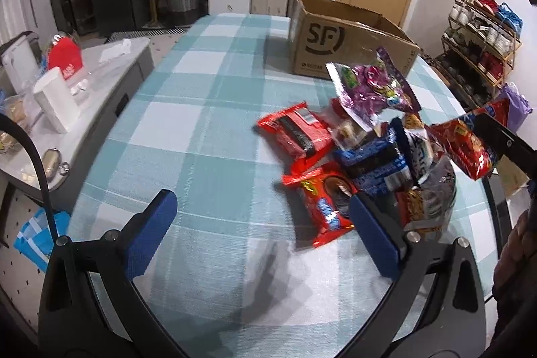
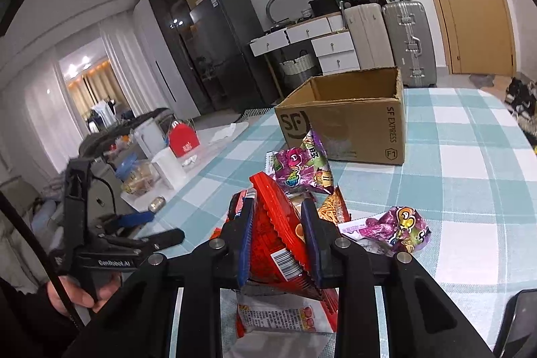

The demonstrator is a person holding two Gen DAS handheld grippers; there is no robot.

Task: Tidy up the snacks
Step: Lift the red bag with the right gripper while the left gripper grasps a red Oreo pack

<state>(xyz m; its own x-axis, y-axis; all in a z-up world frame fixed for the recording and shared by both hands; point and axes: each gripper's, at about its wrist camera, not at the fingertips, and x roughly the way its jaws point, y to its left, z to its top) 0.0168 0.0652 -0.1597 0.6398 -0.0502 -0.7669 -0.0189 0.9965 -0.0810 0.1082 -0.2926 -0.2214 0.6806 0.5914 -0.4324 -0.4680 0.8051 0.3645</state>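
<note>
**Q:** 2 tools are in play; what is each doing?

**A:** Right tool [image 2: 278, 244] is clamped on a red snack packet [image 2: 272, 223], lifted just above the pile. Left tool [image 1: 261, 234] hovers with its jaws apart and nothing between them; the snack pile [image 1: 365, 156] sits just ahead and to its right on the checked tabletop [image 1: 201, 123].

**Q:** Where should the snacks go?

**A:** Likely into the open cardboard box [image 2: 349, 123], which stands beyond the right tool, past the pile.

**Q:** How far along is it?

**A:** Early, I judge. The box's inside is mostly hidden, and many packets, including 2 purple ones [image 2: 302, 166], lie on the tabletop.
</note>
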